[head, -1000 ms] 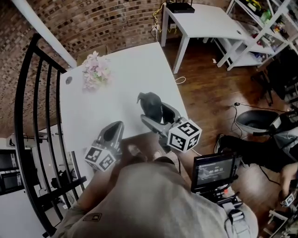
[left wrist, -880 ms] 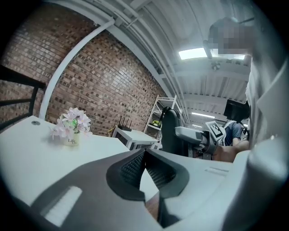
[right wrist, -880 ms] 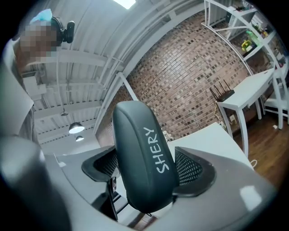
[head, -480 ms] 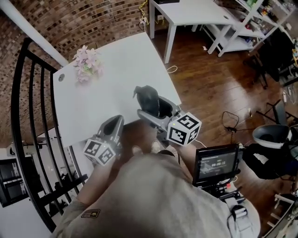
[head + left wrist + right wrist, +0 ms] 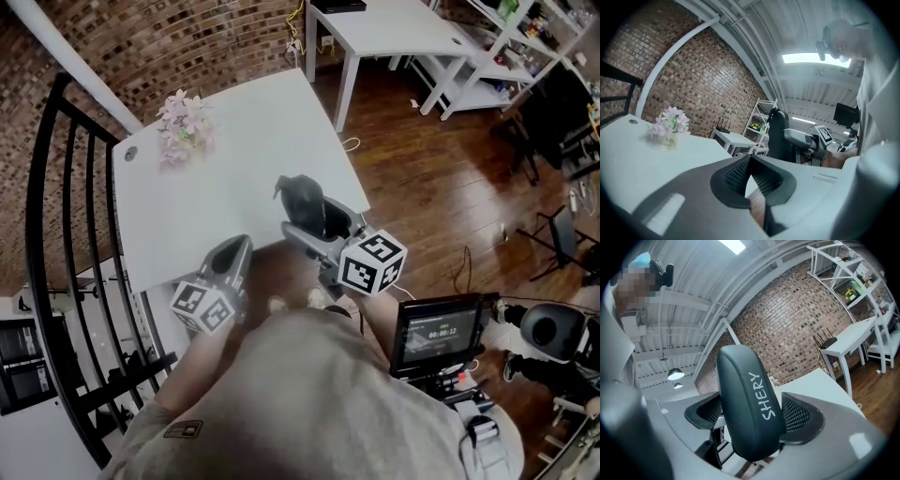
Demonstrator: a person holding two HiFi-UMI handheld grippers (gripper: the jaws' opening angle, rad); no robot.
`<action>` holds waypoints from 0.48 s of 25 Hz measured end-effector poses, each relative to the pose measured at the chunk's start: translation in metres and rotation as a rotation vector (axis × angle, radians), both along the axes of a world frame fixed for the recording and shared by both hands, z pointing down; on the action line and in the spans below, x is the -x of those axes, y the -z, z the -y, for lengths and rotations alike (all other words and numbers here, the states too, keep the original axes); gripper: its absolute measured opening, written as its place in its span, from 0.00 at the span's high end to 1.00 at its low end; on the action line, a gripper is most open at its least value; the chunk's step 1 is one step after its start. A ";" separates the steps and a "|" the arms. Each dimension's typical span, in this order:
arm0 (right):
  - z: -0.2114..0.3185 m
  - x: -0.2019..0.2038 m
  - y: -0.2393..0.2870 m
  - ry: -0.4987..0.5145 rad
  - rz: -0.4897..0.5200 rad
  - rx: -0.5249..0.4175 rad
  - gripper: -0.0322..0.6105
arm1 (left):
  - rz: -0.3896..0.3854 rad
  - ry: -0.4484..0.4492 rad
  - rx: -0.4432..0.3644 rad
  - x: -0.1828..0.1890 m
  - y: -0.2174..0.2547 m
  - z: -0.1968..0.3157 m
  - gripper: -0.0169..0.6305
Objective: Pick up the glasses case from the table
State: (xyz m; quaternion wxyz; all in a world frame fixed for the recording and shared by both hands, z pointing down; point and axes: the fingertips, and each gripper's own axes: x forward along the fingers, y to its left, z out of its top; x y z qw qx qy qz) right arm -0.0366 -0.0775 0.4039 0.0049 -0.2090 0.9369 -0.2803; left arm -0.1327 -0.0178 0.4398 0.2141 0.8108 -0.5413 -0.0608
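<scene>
A dark glasses case with white lettering stands upright between the pads of my right gripper, which is shut on it. In the head view the glasses case is held off the white table near its front right corner, in the right gripper. My left gripper sits at the table's front edge, to the left of the case, jaws shut with nothing between them. In the left gripper view the left gripper shows its pads pressed together, and the case appears at the right.
A small pot of pink flowers stands at the table's far left. A black railing runs along the left. A second white table and white shelves stand beyond, over a wooden floor.
Both grippers have shifted a little over the table's front edge, the right one still holding the case upright. The jaws have not changed.
</scene>
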 end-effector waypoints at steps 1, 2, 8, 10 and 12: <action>-0.001 0.001 -0.001 0.001 -0.006 -0.001 0.31 | 0.002 0.000 -0.001 0.000 0.001 0.000 0.97; -0.001 0.001 -0.002 0.002 -0.013 -0.003 0.31 | 0.003 0.000 -0.002 0.001 0.002 -0.001 0.97; -0.004 0.006 -0.006 0.015 -0.021 -0.004 0.31 | 0.004 0.009 0.001 0.005 -0.001 -0.004 0.97; -0.003 0.007 -0.006 0.017 -0.020 -0.004 0.31 | 0.004 0.010 0.003 0.005 -0.001 -0.005 0.97; -0.003 0.008 -0.006 0.018 -0.019 -0.004 0.31 | 0.005 0.011 0.005 0.006 -0.001 -0.004 0.97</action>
